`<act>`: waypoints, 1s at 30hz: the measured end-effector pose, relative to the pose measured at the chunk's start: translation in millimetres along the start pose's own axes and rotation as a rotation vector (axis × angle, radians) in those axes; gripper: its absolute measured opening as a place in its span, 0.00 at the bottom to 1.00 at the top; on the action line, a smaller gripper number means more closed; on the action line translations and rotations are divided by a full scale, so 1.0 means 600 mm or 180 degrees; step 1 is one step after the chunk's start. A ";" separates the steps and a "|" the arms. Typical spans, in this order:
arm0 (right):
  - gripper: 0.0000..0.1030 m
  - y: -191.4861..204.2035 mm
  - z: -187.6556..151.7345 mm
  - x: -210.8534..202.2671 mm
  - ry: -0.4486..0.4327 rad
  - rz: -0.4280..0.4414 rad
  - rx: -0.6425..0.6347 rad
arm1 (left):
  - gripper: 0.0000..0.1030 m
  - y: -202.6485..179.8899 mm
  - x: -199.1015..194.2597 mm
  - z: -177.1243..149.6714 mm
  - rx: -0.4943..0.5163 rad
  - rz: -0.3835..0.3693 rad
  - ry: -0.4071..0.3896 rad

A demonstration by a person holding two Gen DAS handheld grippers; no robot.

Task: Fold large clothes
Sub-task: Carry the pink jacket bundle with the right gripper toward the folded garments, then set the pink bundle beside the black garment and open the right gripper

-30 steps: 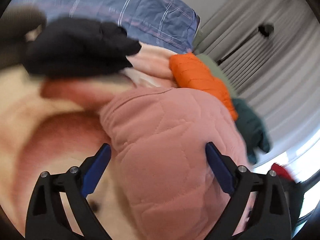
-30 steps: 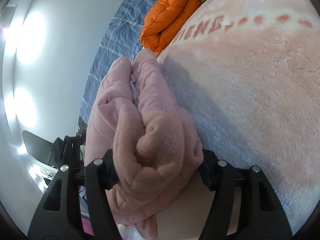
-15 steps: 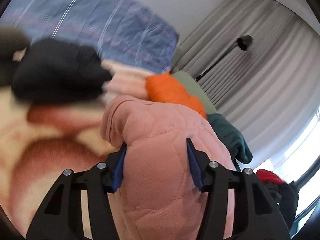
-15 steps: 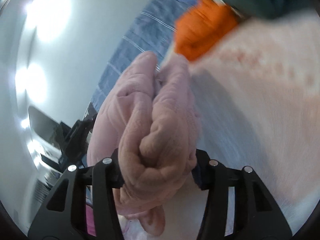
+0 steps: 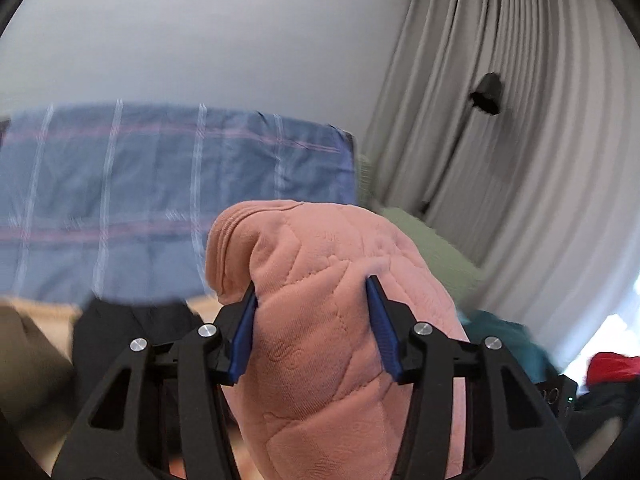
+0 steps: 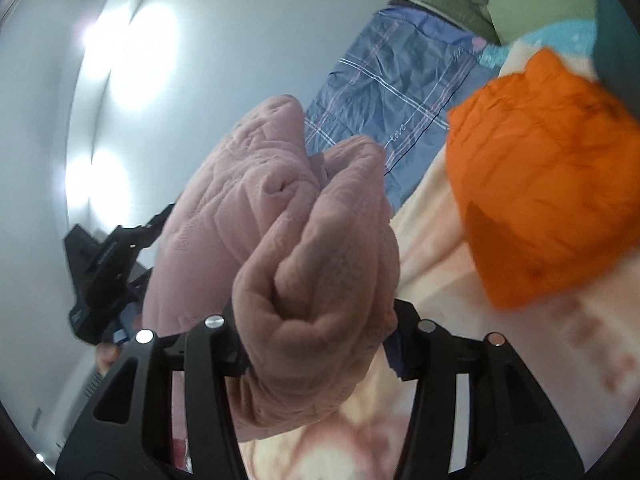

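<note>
A bunched part of the pink quilted garment is clamped in the left claw; another is pinched in the right claw. It is held above the bed. Judgement: both grips should be kept firm and spread apart so the cloth hangs flat.

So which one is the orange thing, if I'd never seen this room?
Find the bed with the peach blanket and the blue checked quilt at its head. On the blanket, right of the pink quilted garment bunched in the right gripper, sits the orange puffy jacket. It is the only bright orange, crinkly, shiny bundle there.
</note>
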State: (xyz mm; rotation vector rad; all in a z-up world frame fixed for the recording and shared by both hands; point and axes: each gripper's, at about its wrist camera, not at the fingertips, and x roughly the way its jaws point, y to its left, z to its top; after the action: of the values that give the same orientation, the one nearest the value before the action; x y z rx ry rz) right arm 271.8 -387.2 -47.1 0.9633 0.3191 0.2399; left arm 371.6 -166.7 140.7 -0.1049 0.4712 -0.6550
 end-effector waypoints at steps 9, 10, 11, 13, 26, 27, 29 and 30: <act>0.52 -0.143 -0.074 0.255 0.0307 -0.1471 0.0048 | 0.59 0.120 0.219 -0.140 -0.0108 0.0836 0.0825; 0.54 -0.128 -0.078 0.256 0.0290 -0.1563 -0.0085 | 0.59 0.121 0.246 -0.182 0.0123 0.0998 0.1090; 0.56 -0.122 -0.079 0.256 0.0305 -0.1601 -0.0106 | 0.60 0.116 0.260 -0.211 0.0324 0.1101 0.1188; 0.58 -0.127 -0.071 0.254 0.0367 -0.1563 -0.0065 | 0.61 0.111 0.246 -0.236 0.0495 0.1223 0.0886; 0.84 0.049 -0.094 0.016 0.0316 -0.1626 -0.1472 | 0.83 0.064 0.047 -0.239 0.0082 0.0691 0.0660; 0.84 0.056 -0.100 -0.006 0.0336 -0.1628 -0.1514 | 0.84 0.055 0.026 -0.246 0.0091 0.0657 0.0623; 0.84 0.076 -0.114 -0.049 0.0329 -0.1588 -0.1587 | 0.89 0.025 -0.028 -0.264 0.0238 0.0679 0.0523; 0.84 0.091 -0.125 -0.078 0.0290 -0.1556 -0.1646 | 0.94 0.012 -0.055 -0.272 0.0307 0.0696 0.0455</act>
State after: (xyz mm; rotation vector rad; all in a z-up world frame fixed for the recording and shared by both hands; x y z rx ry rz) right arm 197.3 -315.7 -33.7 0.3456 0.5341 -0.0836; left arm 278.5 -132.5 6.7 0.0845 0.5786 -0.4709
